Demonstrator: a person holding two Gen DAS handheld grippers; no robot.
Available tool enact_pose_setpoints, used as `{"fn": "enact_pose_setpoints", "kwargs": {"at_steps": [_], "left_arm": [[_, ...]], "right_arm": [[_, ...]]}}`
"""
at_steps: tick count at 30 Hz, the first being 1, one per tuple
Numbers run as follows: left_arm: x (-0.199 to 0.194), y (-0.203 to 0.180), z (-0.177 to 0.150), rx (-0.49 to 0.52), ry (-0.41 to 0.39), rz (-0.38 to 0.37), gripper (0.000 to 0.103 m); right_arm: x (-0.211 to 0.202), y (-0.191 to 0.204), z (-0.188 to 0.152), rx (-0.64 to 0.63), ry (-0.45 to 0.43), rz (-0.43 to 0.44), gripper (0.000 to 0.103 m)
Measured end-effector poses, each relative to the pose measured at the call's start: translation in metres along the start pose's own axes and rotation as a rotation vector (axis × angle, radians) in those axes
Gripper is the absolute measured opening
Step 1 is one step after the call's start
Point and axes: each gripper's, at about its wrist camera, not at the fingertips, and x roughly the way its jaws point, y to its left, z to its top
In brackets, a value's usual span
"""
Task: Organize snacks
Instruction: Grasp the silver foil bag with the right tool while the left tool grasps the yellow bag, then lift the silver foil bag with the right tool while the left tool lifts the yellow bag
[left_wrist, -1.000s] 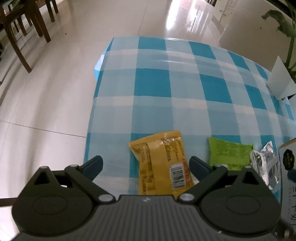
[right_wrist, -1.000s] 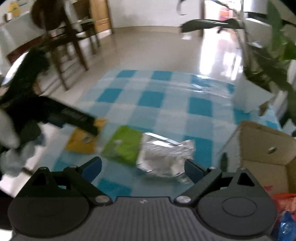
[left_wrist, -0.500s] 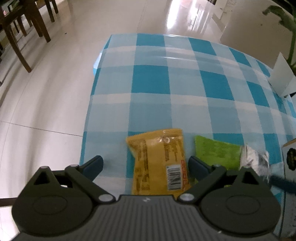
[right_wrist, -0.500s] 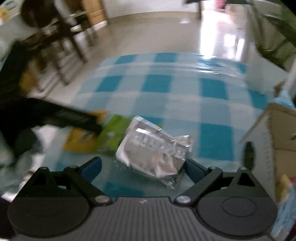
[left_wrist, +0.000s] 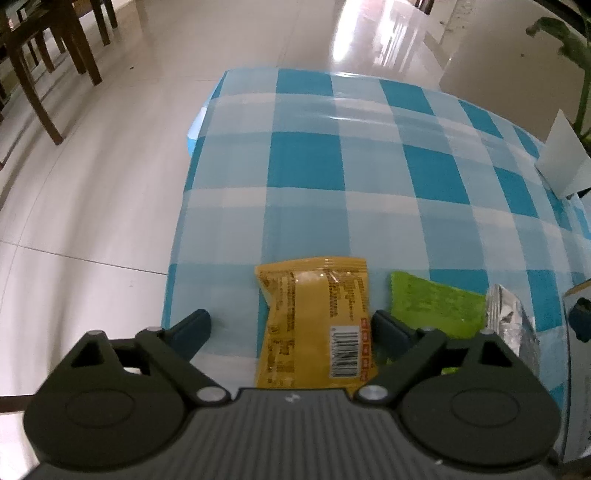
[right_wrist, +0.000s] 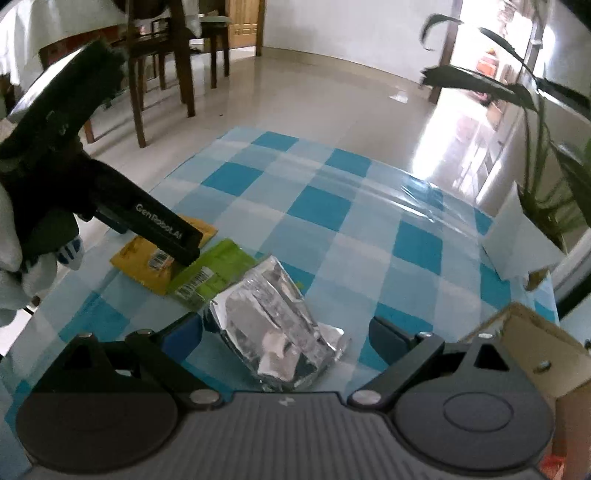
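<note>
A yellow snack packet (left_wrist: 317, 325) lies flat on the blue checked tablecloth (left_wrist: 332, 177). My left gripper (left_wrist: 291, 325) is open with the packet between its fingers. A green packet (left_wrist: 436, 302) lies to its right, then a silver foil packet (left_wrist: 509, 325). In the right wrist view my right gripper (right_wrist: 286, 332) is open with the silver foil packet (right_wrist: 273, 325) between its fingers. The green packet (right_wrist: 210, 269) and yellow packet (right_wrist: 147, 258) lie beyond it, under the left gripper (right_wrist: 184, 243).
An open cardboard box (right_wrist: 535, 347) stands at the right of the table. A white box (left_wrist: 561, 158) and a potted plant (right_wrist: 546, 147) are at the far right. Wooden chairs (right_wrist: 166, 66) stand on the tiled floor beyond the table's left edge.
My left gripper has moved in over the yellow packet. My right gripper has come forward and down so the silver packet now sits between its fingers.
</note>
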Motion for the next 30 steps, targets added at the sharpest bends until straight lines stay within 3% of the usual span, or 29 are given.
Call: {"fn": "enact_pose_setpoints", "kwargs": {"at_steps": [5, 9, 10, 12, 14, 20, 30], "left_arm": [[-0.001, -0.003, -0.001, 0.019, -0.006, 0.000, 0.093], [-0.002, -0.006, -0.002, 0.032, -0.019, 0.000, 0.091], [-0.003, -0.006, -0.003, 0.038, -0.025, -0.003, 0.088], [-0.005, -0.009, -0.003, 0.046, -0.033, -0.006, 0.082], [-0.009, -0.010, -0.003, 0.057, -0.051, -0.021, 0.063], [-0.014, -0.003, -0.003, 0.034, -0.065, -0.070, 0.050], [-0.031, 0.007, -0.006, -0.018, -0.098, -0.101, 0.049]], "right_arm": [[0.013, 0.009, 0.002, -0.064, -0.002, 0.002, 0.099], [0.025, 0.006, 0.001, -0.029, 0.023, 0.012, 0.098], [0.027, 0.005, 0.000, -0.026, 0.029, 0.019, 0.097], [0.029, 0.006, -0.002, -0.025, 0.050, 0.009, 0.081], [0.028, 0.003, -0.002, -0.005, 0.057, 0.028, 0.071], [0.022, 0.001, -0.002, 0.025, 0.059, 0.048, 0.062], [0.006, -0.009, 0.003, 0.092, 0.025, 0.047, 0.062]]}}
